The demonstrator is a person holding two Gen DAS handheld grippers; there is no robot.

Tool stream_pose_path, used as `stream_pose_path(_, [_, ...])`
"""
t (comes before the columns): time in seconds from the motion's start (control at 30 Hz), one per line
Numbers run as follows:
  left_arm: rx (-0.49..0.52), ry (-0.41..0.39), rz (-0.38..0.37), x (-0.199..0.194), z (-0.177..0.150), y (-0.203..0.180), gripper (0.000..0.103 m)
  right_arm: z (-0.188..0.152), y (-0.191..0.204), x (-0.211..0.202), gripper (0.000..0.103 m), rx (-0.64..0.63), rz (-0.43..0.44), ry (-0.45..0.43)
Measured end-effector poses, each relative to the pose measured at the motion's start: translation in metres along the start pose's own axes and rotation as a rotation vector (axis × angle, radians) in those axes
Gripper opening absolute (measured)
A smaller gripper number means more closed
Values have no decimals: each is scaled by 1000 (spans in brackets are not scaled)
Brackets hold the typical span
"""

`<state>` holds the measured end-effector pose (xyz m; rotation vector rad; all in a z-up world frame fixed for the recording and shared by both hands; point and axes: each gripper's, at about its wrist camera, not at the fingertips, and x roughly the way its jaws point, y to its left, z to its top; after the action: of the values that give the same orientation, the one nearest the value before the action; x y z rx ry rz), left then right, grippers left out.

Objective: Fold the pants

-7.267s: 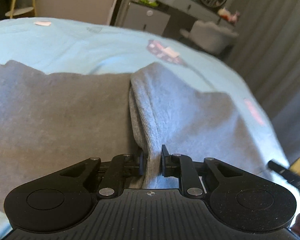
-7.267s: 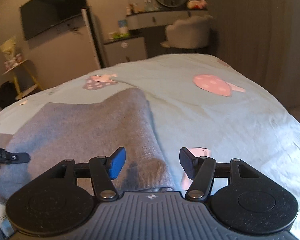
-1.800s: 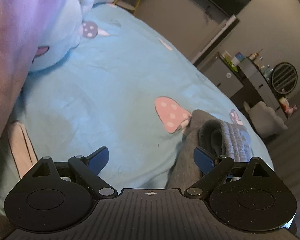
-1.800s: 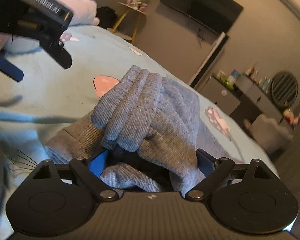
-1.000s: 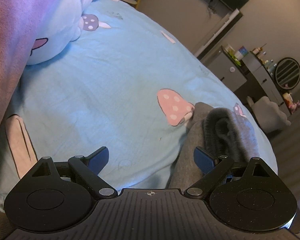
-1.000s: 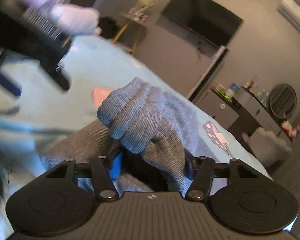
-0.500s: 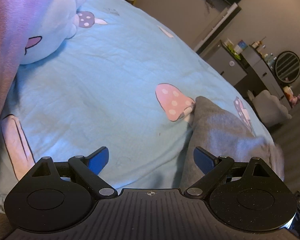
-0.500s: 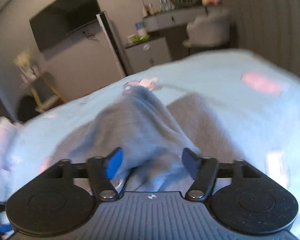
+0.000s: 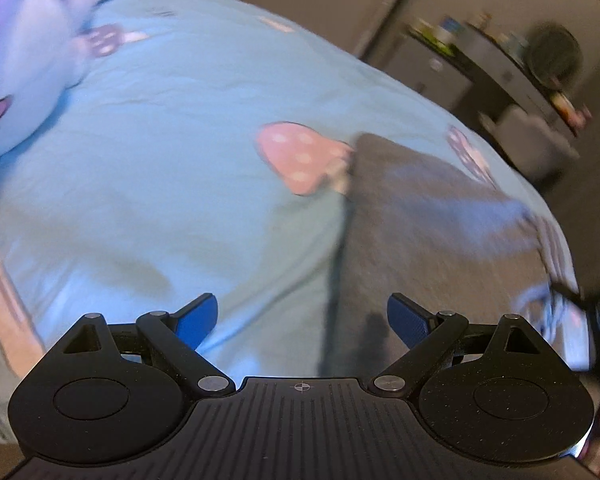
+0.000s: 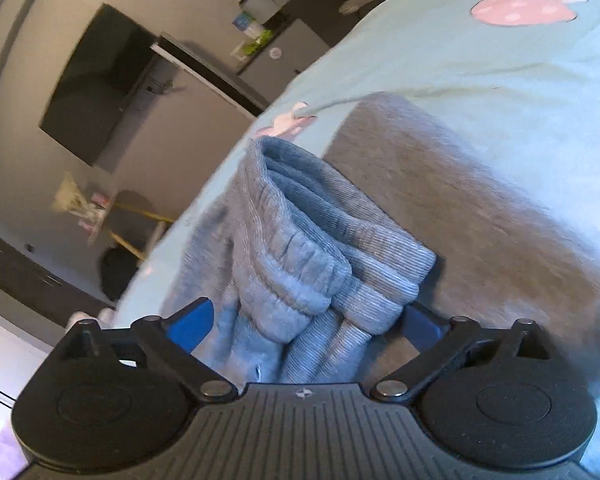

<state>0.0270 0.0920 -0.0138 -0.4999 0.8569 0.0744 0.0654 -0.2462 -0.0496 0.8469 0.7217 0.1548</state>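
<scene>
Fingers of the right gripper (image 10: 306,322) have just been opening and stand spread wide, the grey pants (image 10: 440,208) bunched loosely between them on the blue bedspread (image 10: 480,64). The left gripper (image 9: 302,320) gapes empty beside the pants.

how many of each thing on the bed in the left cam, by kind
grey pants: 1
plush toy: 1
pink mushroom prints on the blue bedspread: 1 whole, others cut off at the edges
total: 2 loose things, plus the prints
</scene>
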Motion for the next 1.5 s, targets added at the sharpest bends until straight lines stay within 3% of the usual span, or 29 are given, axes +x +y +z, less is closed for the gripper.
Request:
stream_pose_path(0.1, [102, 28, -62, 2, -6, -16, 95, 4, -7, 7, 98, 67, 38, 0])
stream_pose_path(0.17, [155, 42, -53, 6, -9, -26, 95, 5, -8, 13, 83, 69, 9, 5])
stream_pose_path(0.23, [174, 65, -51, 12, -10, -30, 95, 5, -6, 17, 62, 46, -26, -2])
stream_pose_path(0.37, [131, 85, -80, 16, -10, -23, 95, -4, 3, 8, 64, -29, -33, -34])
stream_pose_path(0.43, [111, 87, -91, 16, -11, -22, 95, -2, -2, 11, 71, 15, -9, -18])
stream_pose_path(0.5, [103, 88, -88, 17, -12, -22, 95, 2, -4, 16, 71, 39, -8, 0])
stream_pose_path(0.63, [115, 82, -70, 16, -12, -24, 96, 2, 25, 11, 51, -137, -98, -27])
stream_pose_path(0.73, [91, 30, -32, 12, -11, -22, 95, -5, 58, -8, 47, -277, -102, -104])
stream_pose_path(0.93, [79, 24, -30, 9, -10, -19, 95, 2, 93, -62, 46, -317, 18, -247])
stream_pose_path(1.07, [92, 32, -19, 10, -10, -21, 95, 7, 77, -85, 46, -307, -18, -286])
stream_pose_path(1.17, [99, 43, -17, 13, -9, -23, 95, 8, 43, -83, 49, -258, -120, -258])
stream_pose_path(1.27, [111, 46, -14, 14, -9, -25, 95, 6, 5, -67, 54, -160, -237, -134])
stream_pose_path(1.37, [120, 56, -11, 16, -8, -27, 95, 3, -26, -66, 62, 17, -213, -81])
stream_pose_path(1.5, [129, 59, -3, 19, -8, -31, 95, 3, -24, -66, 73, 6, -176, -98])
